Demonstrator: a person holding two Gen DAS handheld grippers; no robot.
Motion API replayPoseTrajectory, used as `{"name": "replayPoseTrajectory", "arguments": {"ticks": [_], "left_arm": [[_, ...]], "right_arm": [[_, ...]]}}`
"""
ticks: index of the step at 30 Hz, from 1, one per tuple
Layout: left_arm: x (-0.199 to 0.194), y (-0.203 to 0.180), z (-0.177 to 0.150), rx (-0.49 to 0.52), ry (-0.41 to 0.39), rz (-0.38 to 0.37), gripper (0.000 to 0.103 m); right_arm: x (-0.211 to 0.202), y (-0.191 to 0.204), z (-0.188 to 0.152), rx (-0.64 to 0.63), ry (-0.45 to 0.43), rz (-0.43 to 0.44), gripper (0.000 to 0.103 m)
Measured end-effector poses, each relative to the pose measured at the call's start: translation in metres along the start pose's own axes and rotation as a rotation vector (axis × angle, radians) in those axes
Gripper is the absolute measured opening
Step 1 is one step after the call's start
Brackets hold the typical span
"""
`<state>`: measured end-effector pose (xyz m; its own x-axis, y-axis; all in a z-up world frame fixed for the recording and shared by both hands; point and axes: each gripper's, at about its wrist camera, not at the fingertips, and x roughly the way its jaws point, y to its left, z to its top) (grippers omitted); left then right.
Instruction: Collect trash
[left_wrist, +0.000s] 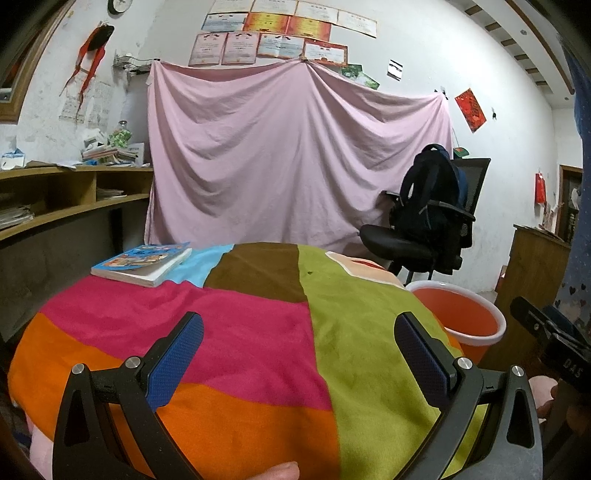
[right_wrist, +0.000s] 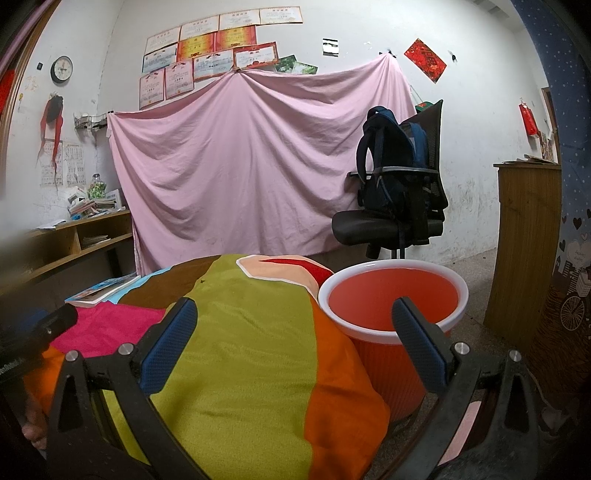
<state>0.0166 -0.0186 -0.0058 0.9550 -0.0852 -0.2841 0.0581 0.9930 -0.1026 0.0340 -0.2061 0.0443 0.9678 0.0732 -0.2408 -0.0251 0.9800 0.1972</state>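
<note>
Both wrist views toward pink sheet (left_wrist: 295, 155)

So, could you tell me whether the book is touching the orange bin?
Apart. The left wrist view shows the blue-covered paperback book lying at the colourful cloth's far left, the white-rimmed orange plastic bin beyond its right edge.

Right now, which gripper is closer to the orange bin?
The right gripper: its open right finger overlaps the orange bin rim. The left gripper hovers open above the patchwork blanket, bin off right.

orange bin (right_wrist: 391, 295), white rim, upright, empty
</note>
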Motion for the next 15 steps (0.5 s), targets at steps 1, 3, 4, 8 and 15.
{"name": "replayPoseTrajectory", "arguments": {"ticks": [1,3,4,8,15], "left_arm": [[0.0,-0.0007,-0.0007,0.005,-0.001,0.006,0.101],[-0.0001,-0.002,-0.0016,0.022,-0.004,0.013,0.101],[-0.0002,-0.0025,-0.0023,0.027,-0.005,0.013,0.101],[0.0001,-0.0032,-0.0032,0.044,-0.008,0.016,0.101],[0.0018,-0.0015,-0.0032,0.045,-0.003,0.017,0.101]], "right_arm": [[0.0007,0.0,-0.0014,-0.001,0.002,0.001,0.103],[0.0006,0.0012,-0.0032,-0.003,0.007,0.001,0.103],[0.0018,-0.0007,-0.0031,-0.003,0.008,0.002,0.103],[0.0002,0.0007,-0.0054,-0.004,0.012,0.002,0.103],[-0.0007,0.0016,-0.0058,-0.006,0.018,0.003,0.103]]}}
